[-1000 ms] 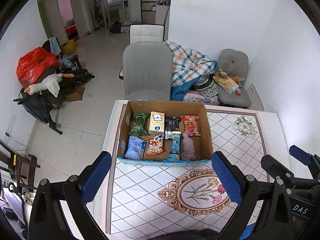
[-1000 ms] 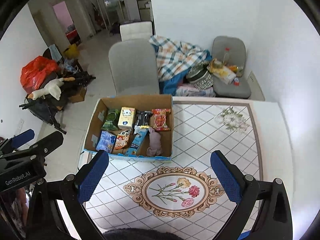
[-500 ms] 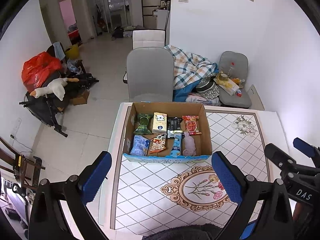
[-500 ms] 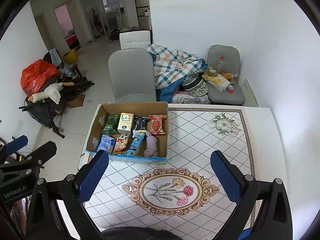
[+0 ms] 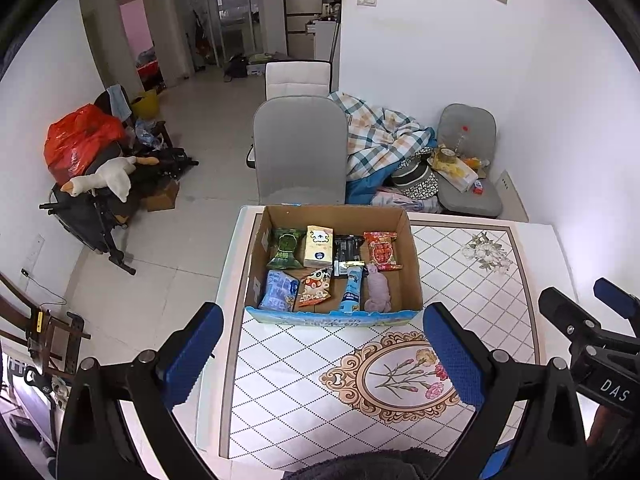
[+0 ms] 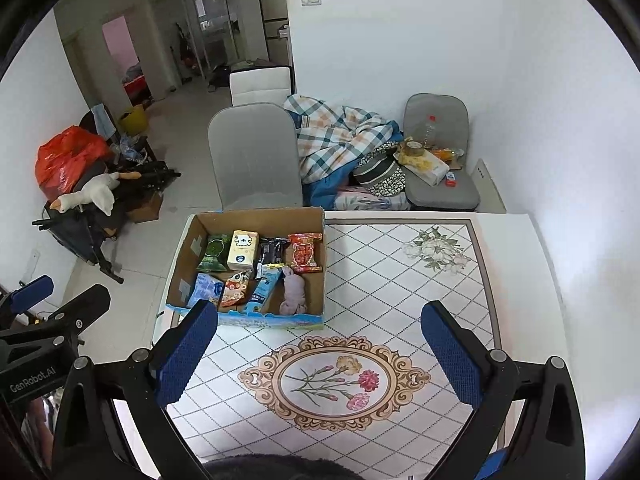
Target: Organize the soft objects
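Observation:
A cardboard box [image 5: 412,264] [image 6: 184,256] stands at the table's far left edge. It holds several snack packets, a tissue pack [image 5: 319,241] [image 6: 242,250], a blue tube [image 5: 352,288] [image 6: 264,286] and a soft lilac plush [image 5: 377,288] [image 6: 293,290]. My left gripper [image 5: 326,354] is open and empty, held high above the table in front of the box. My right gripper [image 6: 318,354] is open and empty, above the flower medallion [image 6: 334,380]. Each gripper shows at the edge of the other's view.
The table [image 5: 500,280] has a white diamond-pattern cloth. A grey chair [image 5: 300,156] stands behind the box. A plaid blanket pile [image 5: 380,140] and a cushioned seat [image 5: 468,184] with clutter lie by the wall. A pram with a plush goose [image 5: 104,178] is left.
Both grippers have risen and drawn back from the box, which looks smaller and farther now. Both stay open and empty. The box contents have not moved.

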